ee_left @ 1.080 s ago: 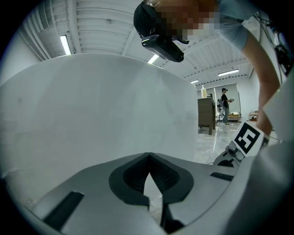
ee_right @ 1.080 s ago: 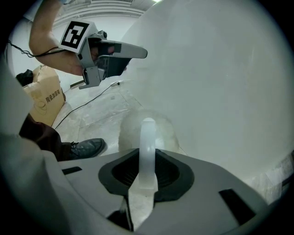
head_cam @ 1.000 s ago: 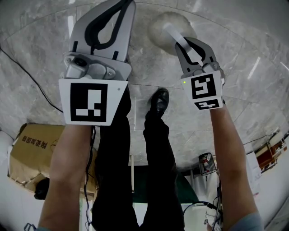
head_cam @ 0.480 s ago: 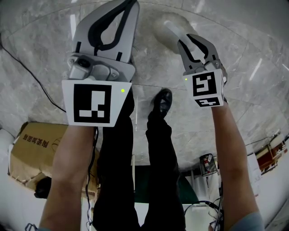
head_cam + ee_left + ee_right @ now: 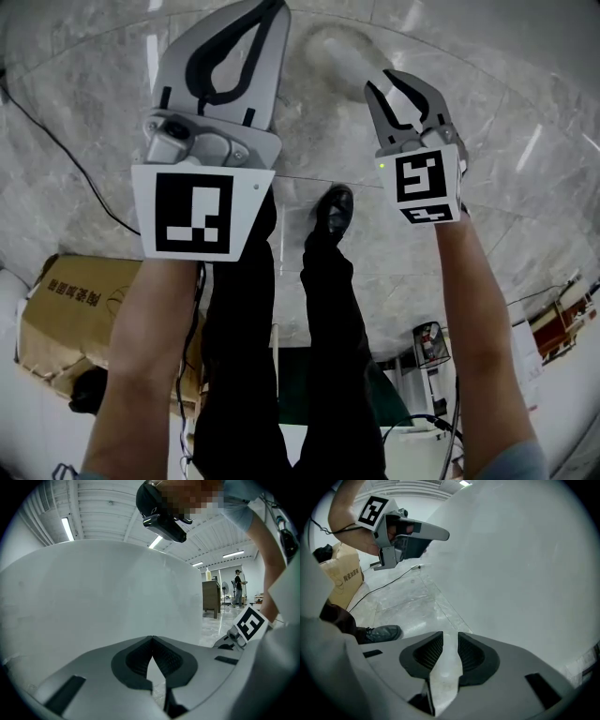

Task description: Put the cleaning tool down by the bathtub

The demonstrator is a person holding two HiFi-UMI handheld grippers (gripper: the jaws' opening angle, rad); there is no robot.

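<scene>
Head view shows the right gripper (image 5: 382, 84) with its jaws apart, having just been opening. The pale, fluffy cleaning tool (image 5: 326, 47) lies blurred on the marble floor (image 5: 84, 122) just beyond the tips, and neither pad presses on it. Left gripper view shows the left gripper (image 5: 151, 639) closed, its tips meeting on nothing, facing the white bathtub (image 5: 103, 592) wall close ahead.

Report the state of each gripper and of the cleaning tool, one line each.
left gripper: shut, nothing between its jaws.
right gripper: open, jaws just spread, gripping nothing.
cleaning tool: free of both grippers, lying on the floor by the bathtub, handle toward the right gripper.
</scene>
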